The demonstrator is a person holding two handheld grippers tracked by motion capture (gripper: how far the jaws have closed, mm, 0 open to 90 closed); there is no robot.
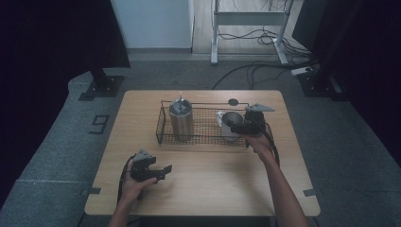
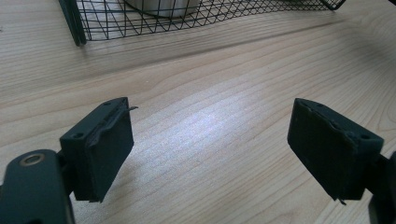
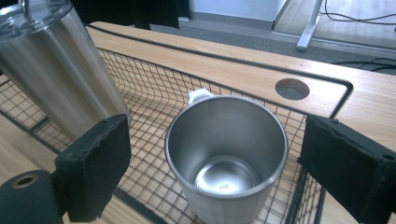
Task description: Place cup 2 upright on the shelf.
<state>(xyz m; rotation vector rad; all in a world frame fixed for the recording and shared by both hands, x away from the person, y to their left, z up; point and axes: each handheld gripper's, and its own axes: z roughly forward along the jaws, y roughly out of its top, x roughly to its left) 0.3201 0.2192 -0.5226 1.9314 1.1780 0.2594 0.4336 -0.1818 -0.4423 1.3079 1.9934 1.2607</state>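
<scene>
At the near edge of the table (image 1: 198, 189), the left gripper (image 1: 161, 171) is being held low over bare wood, its jaws standing apart with nothing between them, well short of the wire basket (image 1: 163, 127). Farther in, the right gripper (image 1: 236, 126) is being held at the basket's right end by an outstretched forearm, so this hand is much the nearer one. Its jaws are being kept wide, flanking the open steel cup (image 3: 227, 151) without pressing on it. The cup is standing upright inside the basket, its long axis vertical, its mouth facing the jaws from just beyond and below. Beyond, a tall steel tumbler (image 3: 60, 70) is standing at the basket's left end.
</scene>
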